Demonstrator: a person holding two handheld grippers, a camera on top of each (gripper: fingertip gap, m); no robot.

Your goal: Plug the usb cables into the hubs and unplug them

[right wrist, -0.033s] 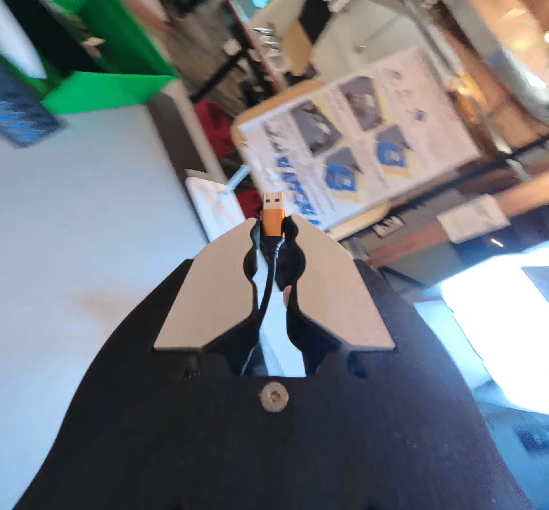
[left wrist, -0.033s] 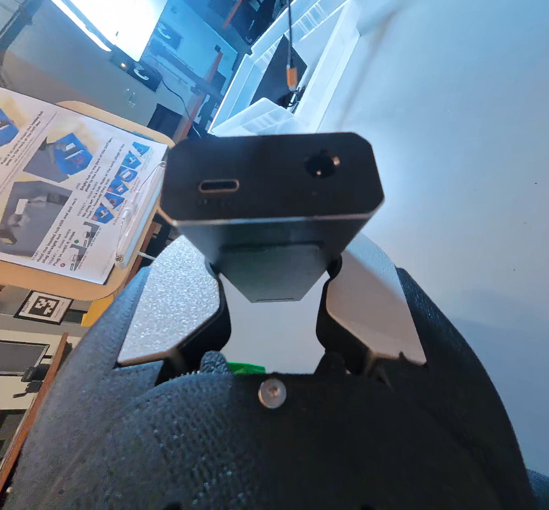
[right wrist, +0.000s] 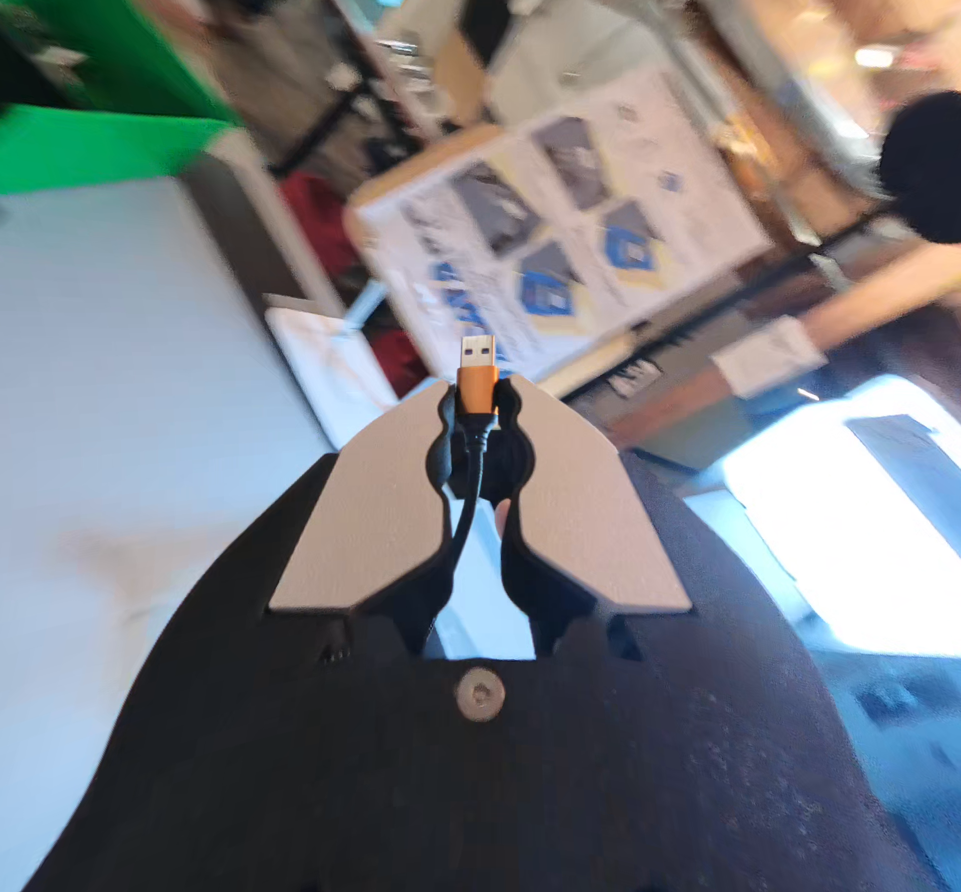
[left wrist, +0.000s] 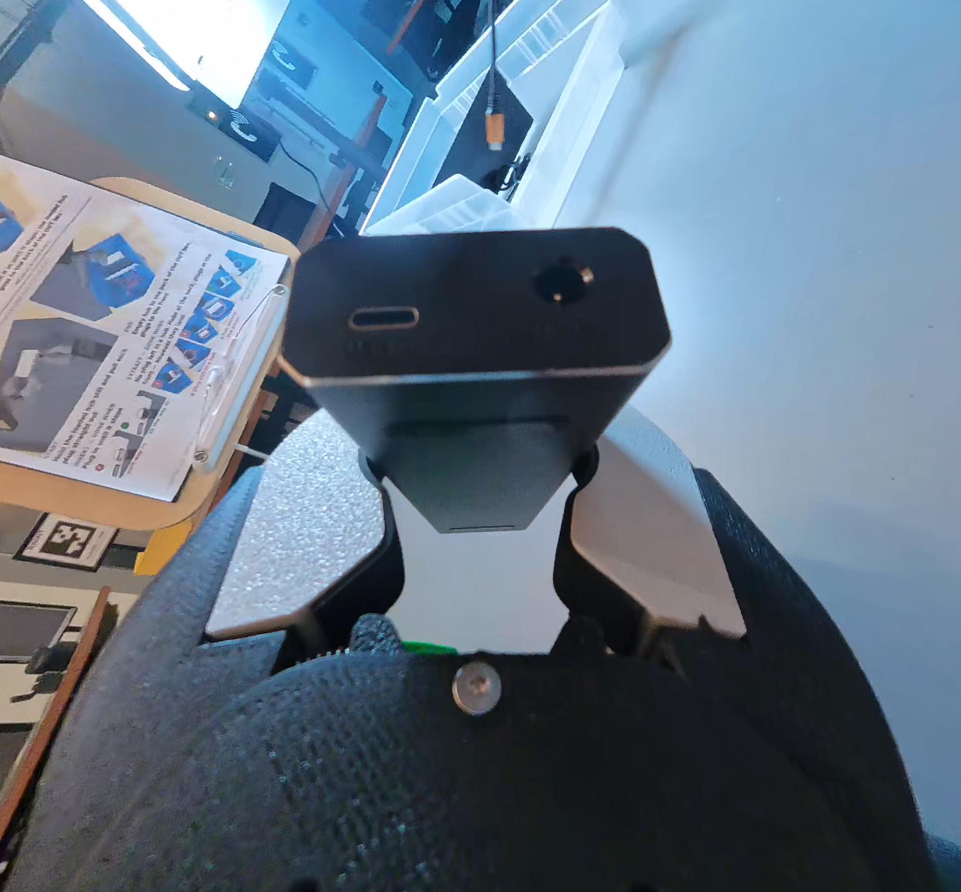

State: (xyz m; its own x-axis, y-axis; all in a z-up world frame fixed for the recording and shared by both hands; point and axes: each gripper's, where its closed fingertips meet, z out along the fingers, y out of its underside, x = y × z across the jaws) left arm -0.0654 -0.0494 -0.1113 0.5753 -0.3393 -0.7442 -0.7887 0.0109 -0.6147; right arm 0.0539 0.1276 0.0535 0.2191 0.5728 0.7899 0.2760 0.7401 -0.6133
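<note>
Fig.: two wrist views, one moment. In the left wrist view we see the left gripper (left wrist: 478,472) clamped on the narrow lower end of a dark hub (left wrist: 476,347), which stands up out of the jaws w/ its end face turned toward the camera; that face carries an oval slot (left wrist: 384,319) at left and a round socket (left wrist: 560,283) at right. Farther off in the same view, a second orange plug (left wrist: 494,128) hangs on its black cord over a white tray (left wrist: 567,102), well apart from the hub. In the right wrist view we see the right gripper (right wrist: 477,394) closed on the orange plug (right wrist: 477,391) of a black cable (right wrist: 468,482); the flat metal tip juts past the fingertips, long axis in line w/ the fingers, pointing away from the camera. The hub does not show in this view, so we cannot give its bearing from the plug. We judge the coming move turns on lining up the plug's axis w/ a matching port; the wide flat tip looks unlike either opening on the visible face, so the hub prob. needs turning to present another side. The right view's background is blurred.
</note>
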